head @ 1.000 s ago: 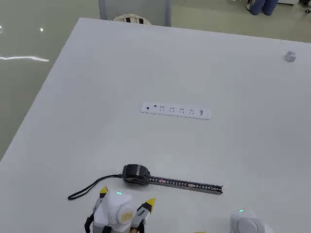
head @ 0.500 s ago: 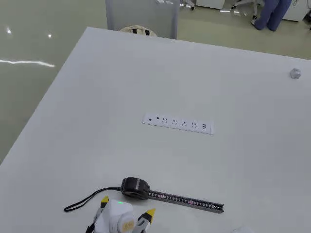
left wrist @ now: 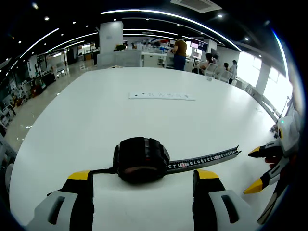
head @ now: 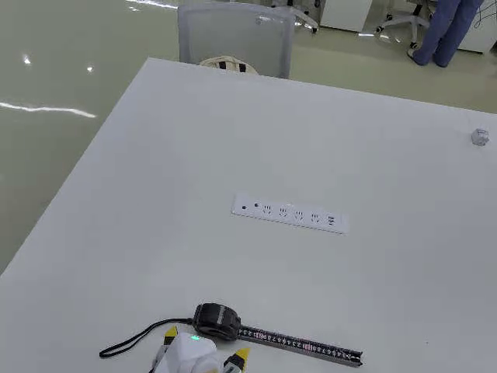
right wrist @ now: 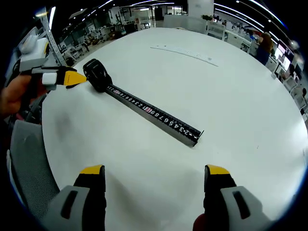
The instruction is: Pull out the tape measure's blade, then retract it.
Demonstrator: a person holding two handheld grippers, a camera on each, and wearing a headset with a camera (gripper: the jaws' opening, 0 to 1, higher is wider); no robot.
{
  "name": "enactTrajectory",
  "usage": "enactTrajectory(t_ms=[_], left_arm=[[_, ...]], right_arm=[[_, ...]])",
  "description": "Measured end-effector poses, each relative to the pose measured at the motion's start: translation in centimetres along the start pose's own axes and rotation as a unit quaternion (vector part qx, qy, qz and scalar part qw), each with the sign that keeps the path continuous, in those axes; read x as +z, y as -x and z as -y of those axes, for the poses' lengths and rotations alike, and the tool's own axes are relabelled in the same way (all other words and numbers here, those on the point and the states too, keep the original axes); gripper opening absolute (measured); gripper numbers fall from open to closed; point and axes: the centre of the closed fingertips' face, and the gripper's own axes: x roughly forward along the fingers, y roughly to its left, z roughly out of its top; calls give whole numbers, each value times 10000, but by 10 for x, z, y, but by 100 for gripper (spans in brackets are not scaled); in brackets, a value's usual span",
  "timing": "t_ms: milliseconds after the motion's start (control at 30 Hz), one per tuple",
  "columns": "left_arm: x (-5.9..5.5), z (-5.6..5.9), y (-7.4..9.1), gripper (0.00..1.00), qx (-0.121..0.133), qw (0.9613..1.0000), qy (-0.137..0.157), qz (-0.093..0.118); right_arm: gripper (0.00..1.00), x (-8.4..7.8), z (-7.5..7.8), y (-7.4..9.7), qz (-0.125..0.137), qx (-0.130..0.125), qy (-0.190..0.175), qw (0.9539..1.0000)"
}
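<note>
A black tape measure (head: 217,321) lies on the white table (head: 233,140) near its front edge. Its blade (head: 299,346) is pulled out to the right and lies flat, and a black wrist strap (head: 136,342) trails off to the left. My left gripper (head: 202,353) stands open just in front of the case (left wrist: 140,159), which sits between and a little beyond its yellow-tipped fingers (left wrist: 79,175), not touching them. My right gripper (right wrist: 151,175) is open too, back from the blade's hooked end (right wrist: 195,136), with nothing between its fingers.
A white power strip (head: 290,214) lies mid-table. A small grey object (head: 480,137) sits by the far right edge. A grey chair (head: 235,35) stands at the table's far side. People stand in the distance (left wrist: 180,47).
The head camera has tilted up, so everything has slid down the picture. The right gripper has dropped out of the bottom of the head view. Tape measure and blade lie unchanged.
</note>
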Motion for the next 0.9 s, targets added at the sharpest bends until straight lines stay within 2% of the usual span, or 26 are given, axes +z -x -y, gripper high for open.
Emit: enactTrajectory(t_ms=[467, 900], left_arm=[[9, -1, -15, 78, 78, 9998, 162, 32], [4, -2, -22, 75, 125, 9995, 265, -76]], right_arm=[[84, 9, 15, -13, -50, 188, 459, 9988], [82, 13, 20, -15, -120, 259, 700, 9971]])
